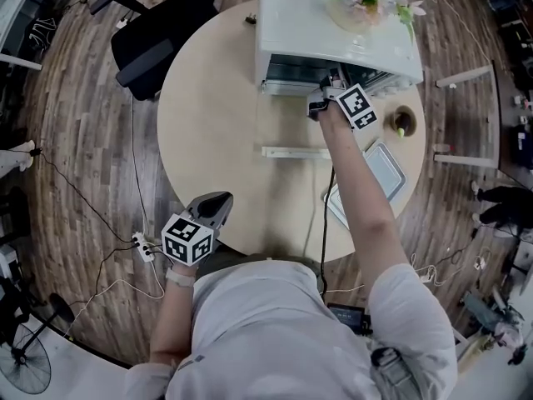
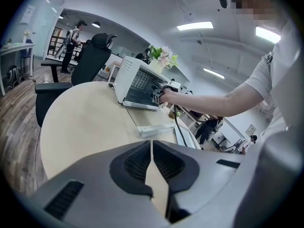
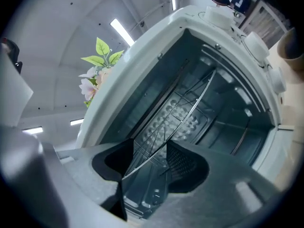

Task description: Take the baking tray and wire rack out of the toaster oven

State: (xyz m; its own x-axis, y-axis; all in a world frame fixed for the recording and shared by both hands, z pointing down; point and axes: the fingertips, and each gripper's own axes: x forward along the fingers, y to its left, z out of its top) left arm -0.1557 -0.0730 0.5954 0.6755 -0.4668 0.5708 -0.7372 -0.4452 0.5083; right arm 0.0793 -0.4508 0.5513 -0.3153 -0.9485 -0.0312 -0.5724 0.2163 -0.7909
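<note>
Round table (image 1: 216,140) far edge: toaster oven (image 1: 333,32) | right gripper (image 3: 147,165) jaws apart, straddling wire rack (image 3: 175,113) rim | left gripper (image 2: 152,160) clenched, empty, near edge

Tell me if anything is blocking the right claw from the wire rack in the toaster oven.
Nothing visible is. The toaster oven has its door down, and the right claw is at the mouth with its jaws apart, the front rim of the wire rack running between them.
</note>
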